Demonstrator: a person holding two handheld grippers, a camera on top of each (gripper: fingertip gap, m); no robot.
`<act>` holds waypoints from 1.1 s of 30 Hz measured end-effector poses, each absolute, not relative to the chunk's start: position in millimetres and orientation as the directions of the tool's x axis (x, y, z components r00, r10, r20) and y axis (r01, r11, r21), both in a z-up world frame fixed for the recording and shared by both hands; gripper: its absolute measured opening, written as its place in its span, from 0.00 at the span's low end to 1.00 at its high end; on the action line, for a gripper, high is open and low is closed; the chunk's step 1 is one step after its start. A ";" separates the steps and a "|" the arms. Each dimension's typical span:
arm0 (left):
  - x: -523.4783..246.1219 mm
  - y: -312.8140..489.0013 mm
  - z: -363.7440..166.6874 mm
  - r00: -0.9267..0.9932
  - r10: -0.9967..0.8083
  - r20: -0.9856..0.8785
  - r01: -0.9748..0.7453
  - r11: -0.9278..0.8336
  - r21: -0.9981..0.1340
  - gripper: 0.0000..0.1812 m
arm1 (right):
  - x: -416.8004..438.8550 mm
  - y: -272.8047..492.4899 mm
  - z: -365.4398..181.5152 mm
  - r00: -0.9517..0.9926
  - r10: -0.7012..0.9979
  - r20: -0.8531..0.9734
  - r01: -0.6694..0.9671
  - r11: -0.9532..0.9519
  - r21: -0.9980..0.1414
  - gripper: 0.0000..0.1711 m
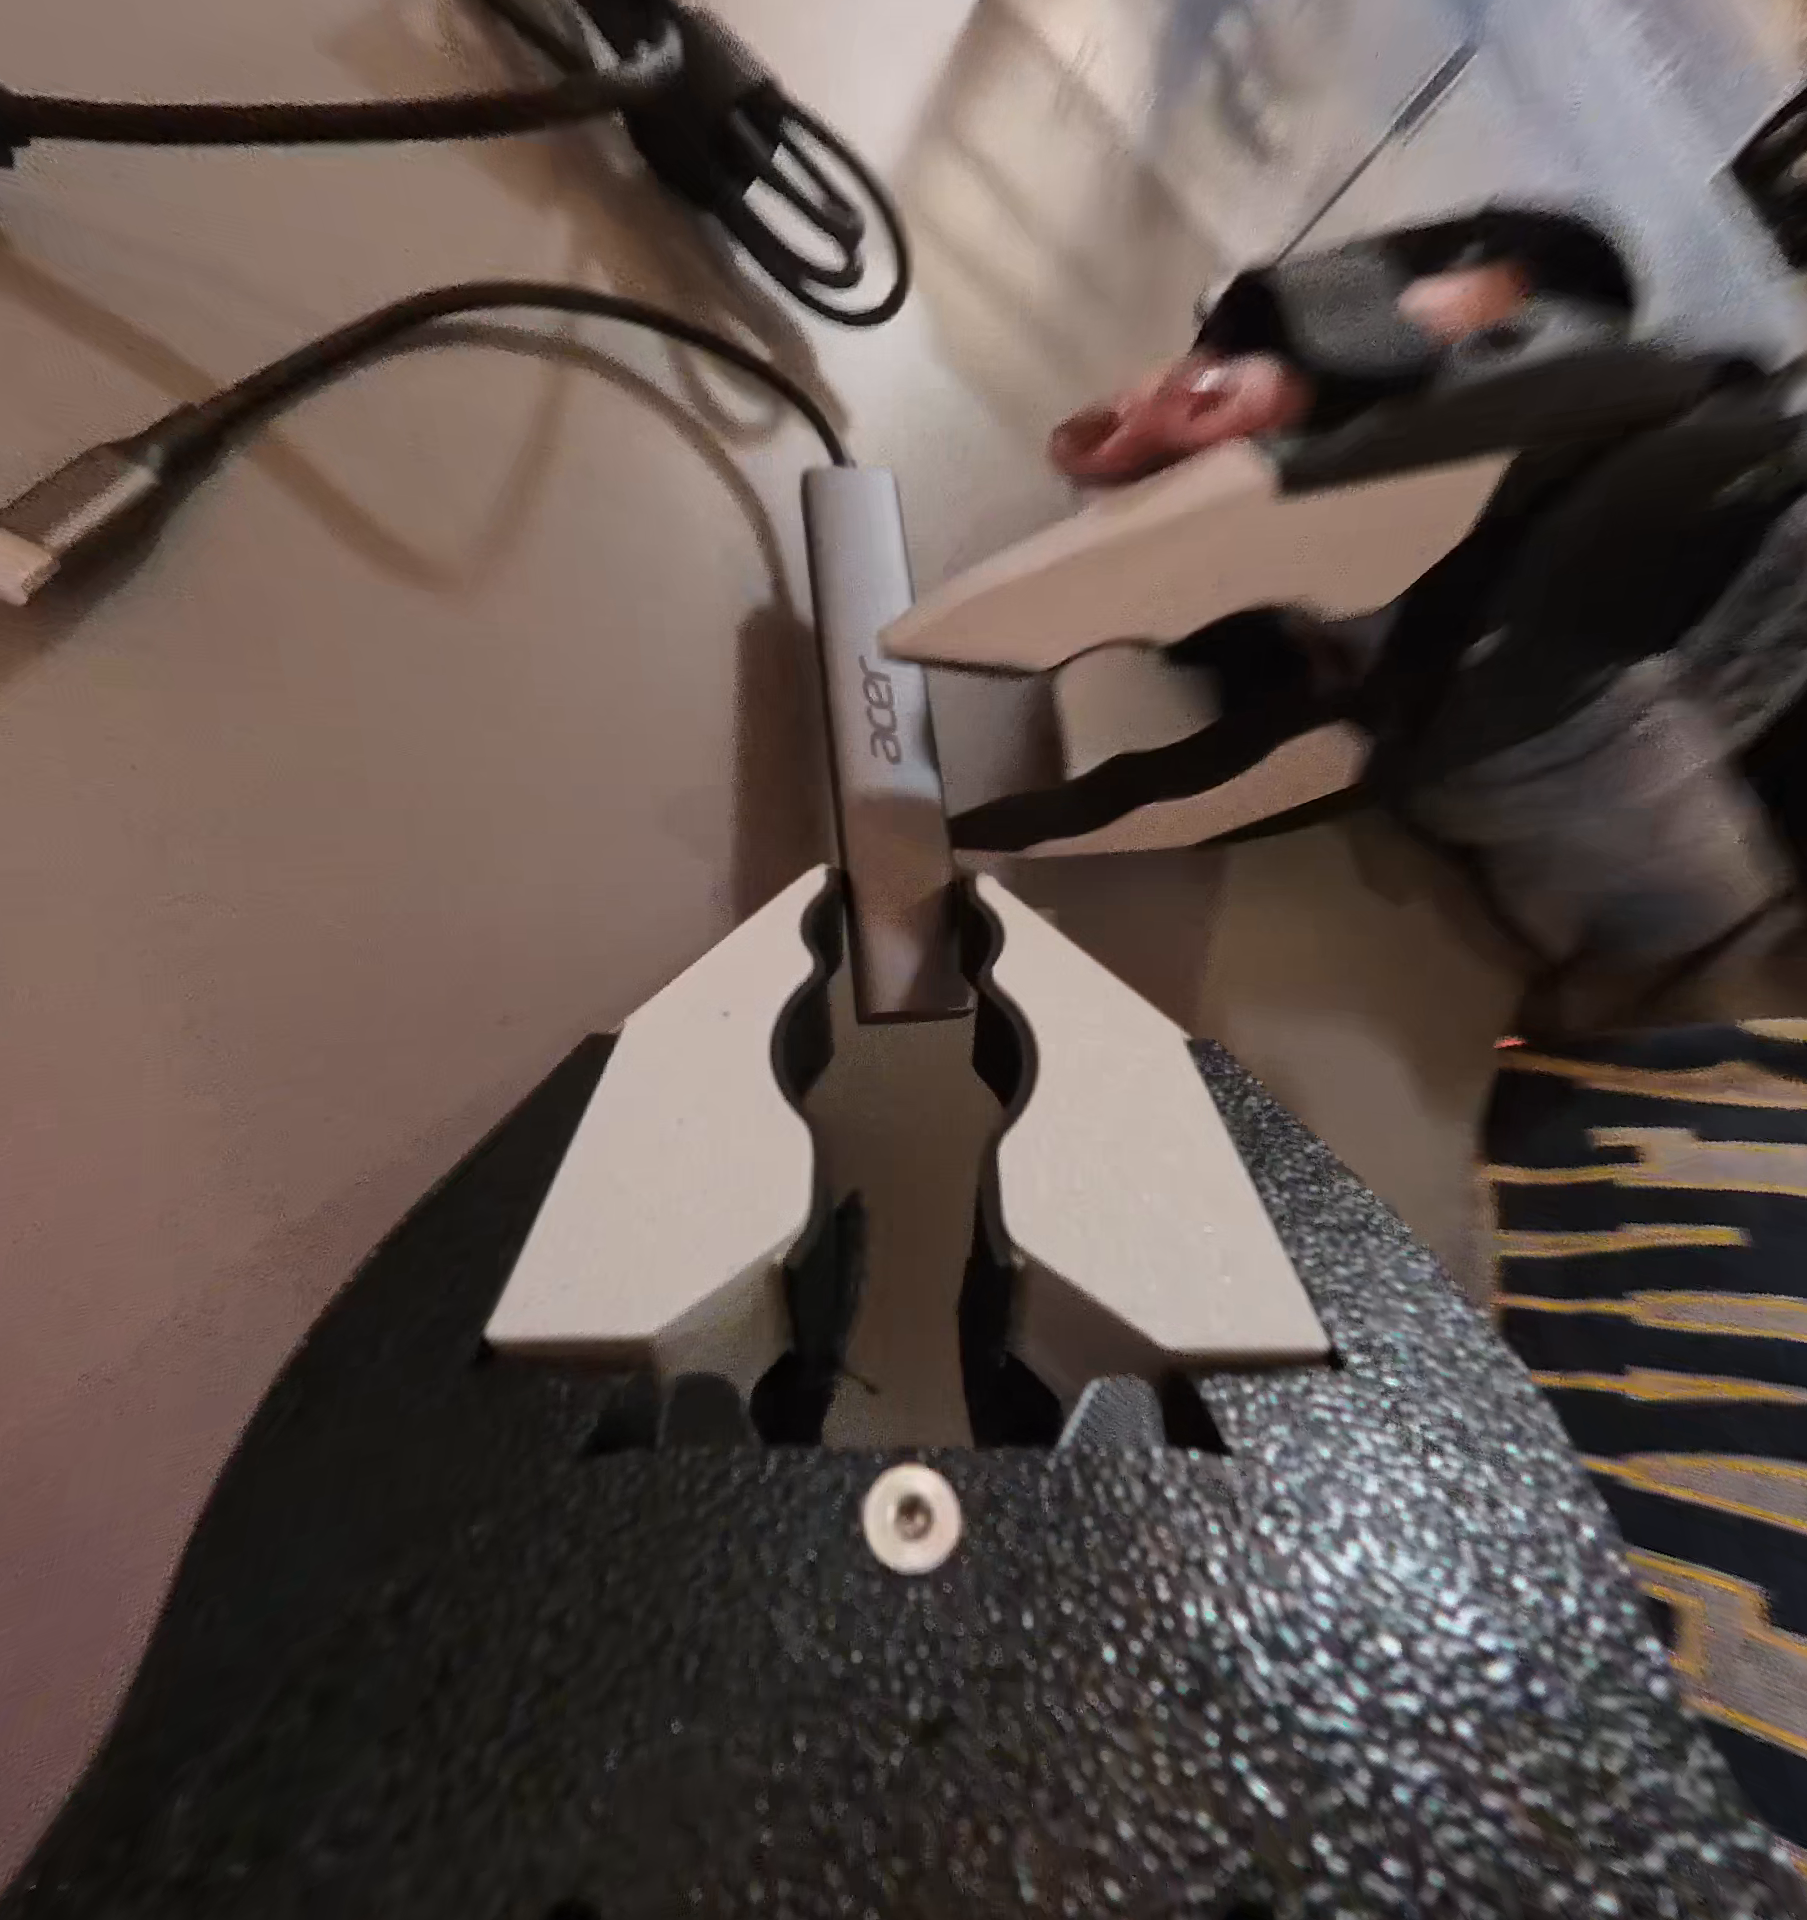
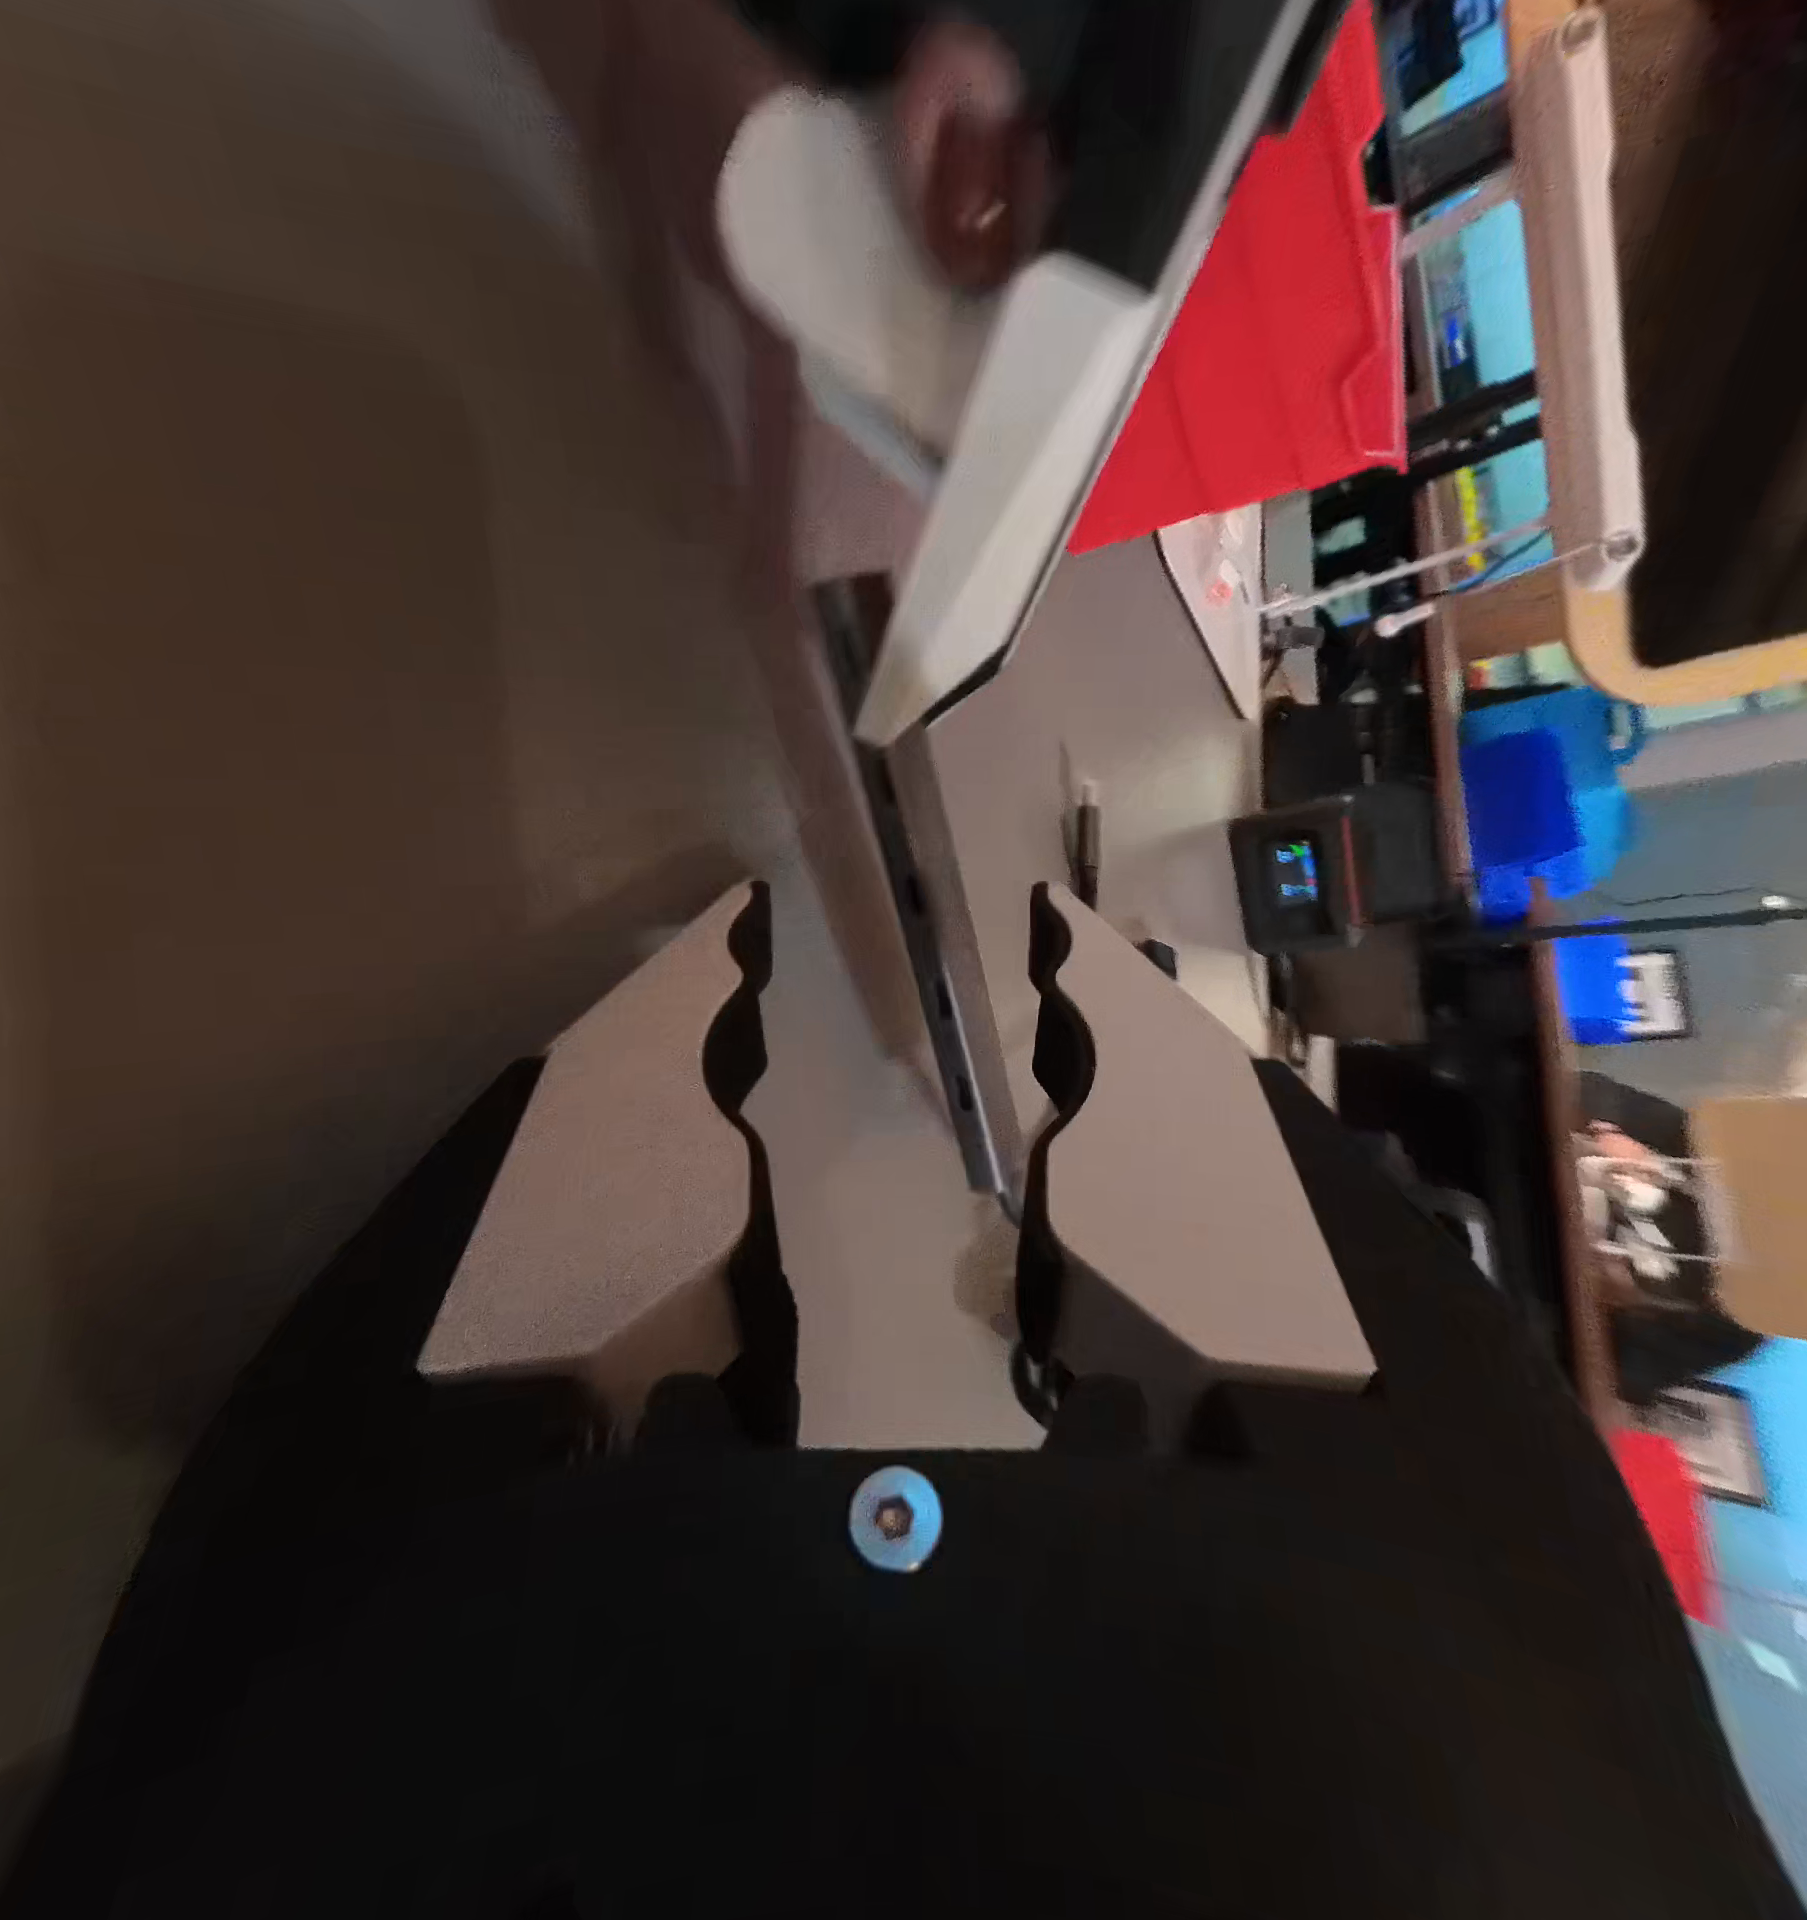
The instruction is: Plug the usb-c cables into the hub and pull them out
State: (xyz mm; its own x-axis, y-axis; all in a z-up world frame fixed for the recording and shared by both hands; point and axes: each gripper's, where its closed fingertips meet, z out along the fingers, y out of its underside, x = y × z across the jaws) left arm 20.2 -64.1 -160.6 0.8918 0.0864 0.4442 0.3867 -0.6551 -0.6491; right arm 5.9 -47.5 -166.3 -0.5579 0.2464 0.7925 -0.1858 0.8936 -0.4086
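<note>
Much of both views is smeared by blur, above all the right side of the left wrist view and the upper left of the right wrist view, where a pale rounded shape cannot be identified. In the left wrist view the left gripper (image 1: 897, 914) pinches the near end of the grey hub (image 1: 873, 675) between its tips, the hub standing on edge and running straight ahead from the jaws over the beige table (image 1: 307, 831). The hub's own thin black lead (image 1: 566, 312) leaves its far end and curves off to the left. Just right of the hub, the right gripper (image 1: 914, 727) comes in from the right with its fingers spread, the upper tip touching or nearly touching the hub's side. A loose usb-c cable (image 1: 68, 499) lies well to the left, plug end free, and a bundled black cable (image 1: 753, 177) sits far ahead. Only the right wrist view shows the hub's port side (image 2: 930, 966), a row of slots lying between the parted jaws of that gripper (image 2: 899, 914); whether any finger touches it there is unclear.
</note>
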 end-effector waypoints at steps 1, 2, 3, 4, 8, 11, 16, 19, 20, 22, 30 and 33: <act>22.2 -63.3 -153.8 0.870 0.069 0.488 0.416 -0.635 -0.651 0.11 | 0.7 -42.7 -165.8 -0.511 0.221 0.830 -0.179 0.918 -0.355 0.27; 24.6 -63.0 -147.2 0.857 0.043 0.514 0.427 -0.619 -0.659 0.11 | -6.6 -34.3 -161.9 -0.441 0.199 0.875 -0.156 0.943 -0.293 0.19; 27.6 -62.6 -140.7 0.852 0.010 0.524 0.422 -0.605 -0.675 0.11 | -12.4 -25.8 -158.3 -0.380 0.170 0.909 -0.127 0.964 -0.234 0.09; 30.6 -61.8 -133.7 0.859 -0.032 0.510 0.398 -0.585 -0.707 0.11 | -14.4 -21.9 -157.3 -0.359 0.155 0.920 -0.112 0.972 -0.208 0.05; 42.2 -56.6 -107.2 0.969 -0.237 0.071 -0.027 -0.386 -0.922 0.35 | -6.1 -31.2 -157.6 -0.497 0.311 0.810 -0.102 0.906 -0.410 0.04; 41.8 -61.2 -115.1 0.860 -0.285 -0.423 -0.502 -0.324 -0.802 0.35 | 1.9 -35.4 -155.2 -0.554 0.351 0.755 -0.118 0.864 -0.489 0.04; 52.9 -56.2 -120.3 0.680 -0.331 -0.654 -0.732 -0.263 -0.629 0.16 | 8.5 -38.1 -159.1 -0.597 0.341 0.726 -0.134 0.850 -0.509 0.04; 54.2 -54.7 -123.8 0.623 -0.354 -0.697 -0.782 -0.256 -0.568 0.04 | 8.8 -37.5 -161.7 -0.602 0.339 0.723 -0.126 0.854 -0.505 0.04; 51.0 -53.9 -123.3 0.595 -0.339 -0.729 -0.804 -0.255 -0.537 0.04 | 7.1 -36.1 -159.5 -0.585 0.351 0.731 -0.127 0.851 -0.510 0.04; 45.0 -53.6 -124.7 0.600 -0.320 -0.733 -0.799 -0.285 -0.530 0.04 | 4.5 -31.7 -151.3 -0.545 0.372 0.751 -0.146 0.841 -0.522 0.13; 11.0 -63.3 -127.1 0.601 -0.136 -0.788 -0.772 -0.353 -0.528 0.04 | -16.8 18.9 -97.6 -0.518 0.780 0.351 -0.014 0.403 -0.915 0.22; 3.9 -60.8 -134.0 0.593 -0.131 -0.795 -0.768 -0.390 -0.509 0.04 | -55.4 37.5 -119.9 -0.480 0.809 0.339 0.163 0.462 -0.872 0.22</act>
